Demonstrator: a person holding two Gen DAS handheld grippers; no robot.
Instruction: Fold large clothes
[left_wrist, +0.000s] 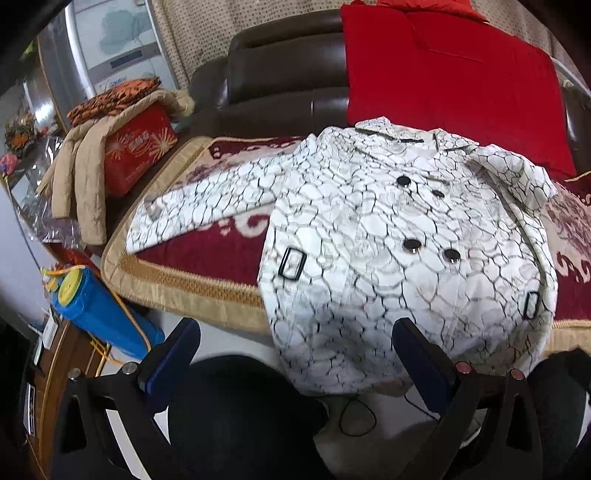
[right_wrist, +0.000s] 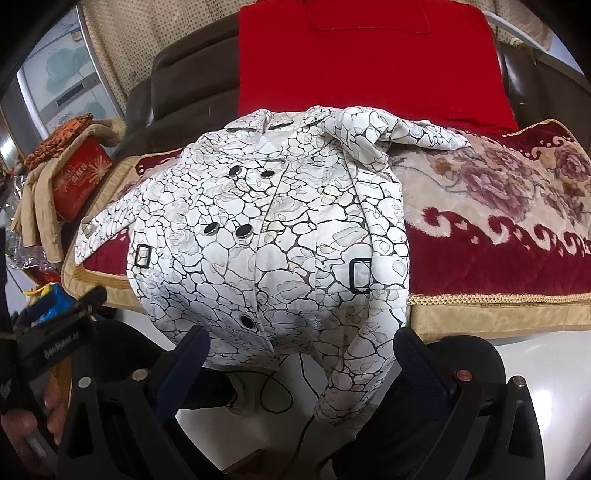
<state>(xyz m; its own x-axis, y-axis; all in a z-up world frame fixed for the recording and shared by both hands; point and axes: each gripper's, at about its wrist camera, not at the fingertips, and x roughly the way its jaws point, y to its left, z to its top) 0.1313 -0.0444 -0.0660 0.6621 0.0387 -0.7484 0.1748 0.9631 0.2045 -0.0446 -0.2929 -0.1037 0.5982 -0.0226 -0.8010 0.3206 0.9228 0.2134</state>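
Side clutter: at the far left, a beige quilted garment hangs over a red box; a blue container with a yellow cap sits lower, near the floor.
Left sleeve of coat: the sleeve stretches straight out over the red patterned blanket, flat and unfolded.
Left gripper: the left gripper hangs before the hem with its fingers spread wide; nothing is between them.
Task item: the white crackle-print coat lies face up on the blanket, buttons closed, collar toward the sofa back, hem hanging over the front edge toward the floor.
Belt loops: one black loop on each side of the waist; no belt is visible.
Right gripper: the right gripper sits just before the hem, fingers likewise set wide and gripping nothing.
Right sleeve of coat: this sleeve is laid down along the coat's right side, its cuff hanging past the hem; the shoulder cloth is bunched.
Background: a red padded garment is draped on the sofa back, clear of the coat.
Progress, done: judged early; the coat is spread and one sleeve appears brought in.
Progress, left: the outstretched sleeve, then the body folds, are not yet done.
Risk: the overhanging hem may drag the coat off the edge.
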